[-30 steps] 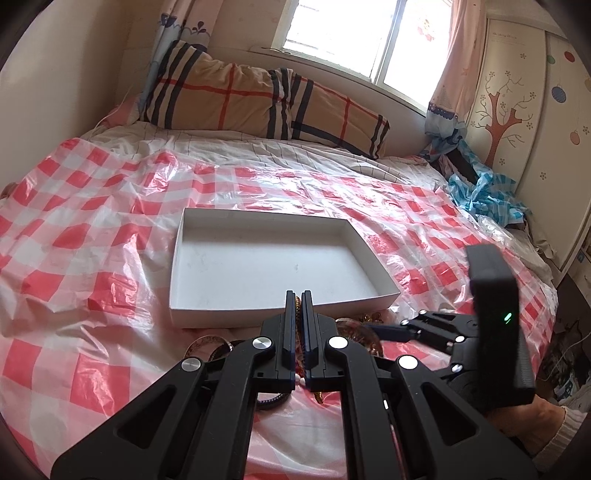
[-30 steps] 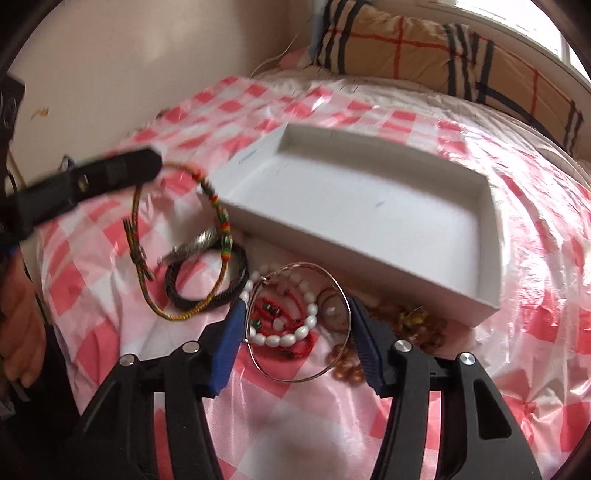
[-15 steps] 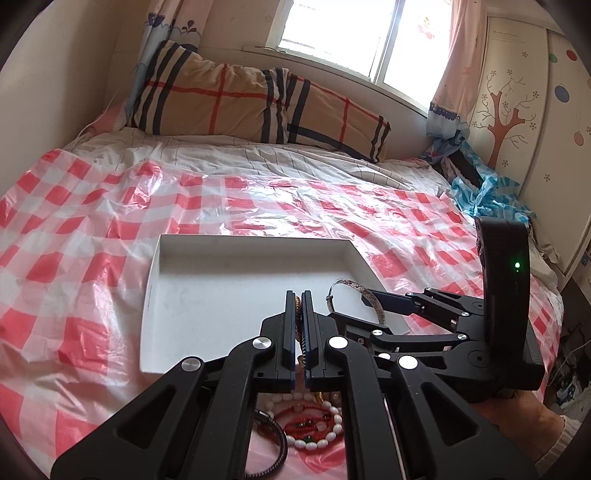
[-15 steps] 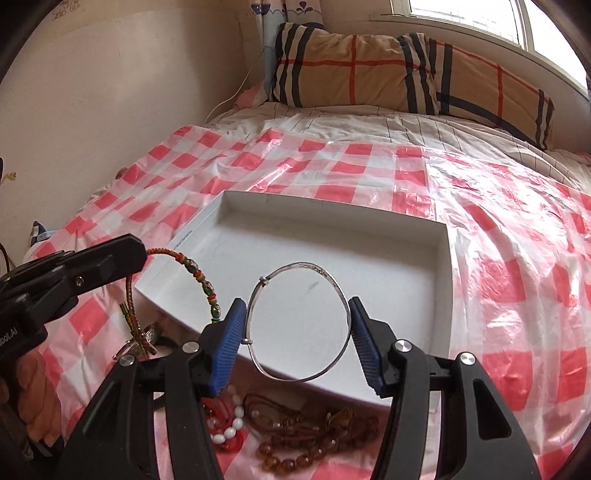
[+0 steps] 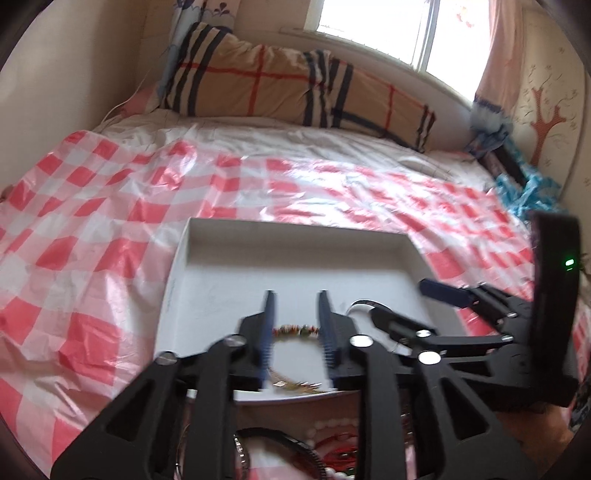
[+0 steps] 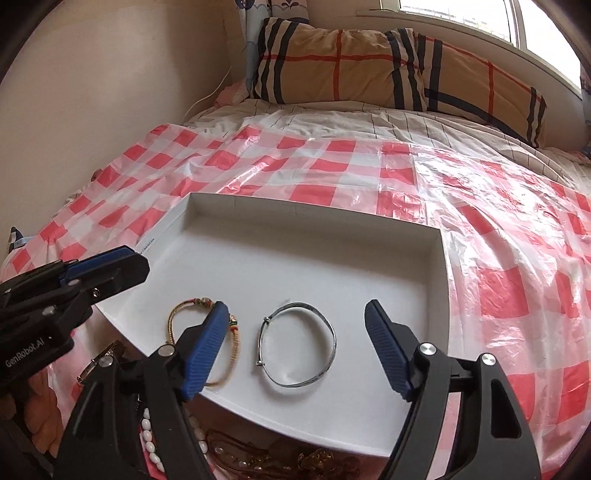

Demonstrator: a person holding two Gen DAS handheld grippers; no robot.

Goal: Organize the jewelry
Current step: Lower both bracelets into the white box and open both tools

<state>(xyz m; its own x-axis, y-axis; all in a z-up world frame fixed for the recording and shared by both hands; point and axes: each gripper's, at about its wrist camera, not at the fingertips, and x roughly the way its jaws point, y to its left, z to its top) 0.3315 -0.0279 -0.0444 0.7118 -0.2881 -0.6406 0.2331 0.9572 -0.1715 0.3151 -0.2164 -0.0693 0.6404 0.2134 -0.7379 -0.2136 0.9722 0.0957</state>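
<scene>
Two bracelets: both lie flat on the floor of the white tray (image 6: 424,295), side by side, apart from each other.
Silver bangle (image 6: 297,345): btwn the right gripper (image 6: 295,350) fingers, touching neither; clasp on its left side.
Gold cord bracelet (image 6: 192,306): just left of the bangle, coloured beads at its top; partly hidden behind the right gripper's left finger (image 6: 205,349). In left wrist view it sits btwn the left gripper (image 5: 295,332) fingers, bead run (image 5: 295,329) spanning the gap; view blurred, can't tell if beads touch the pads.
Left gripper: jaws opening, part-way apart, nothing clamped; tips over the near part of the tray (image 5: 221,280).
Right gripper: jaws opening, wide apart, blue ribbed pads clear of the bangle; seen from left wrist view it reaches in from the right (image 5: 406,306), tips over the tray's near-right area.
Left gripper seen from right wrist view: comes in at left edge (image 6: 107,266), tip by the tray's left rim.
Loose pile: below/behind both grippers, outside the tray's near rim, on the red-white check sheet (image 6: 517,280): white pearl beads (image 6: 147,439), amber beads (image 6: 314,459), dark band (image 5: 280,443).
Beyond tray: plaid pillow (image 6: 369,66) at the far end of the bed, under the window (image 5: 373,29).
Person: bit of a hand (image 6: 37,398) behind the left gripper body.
</scene>
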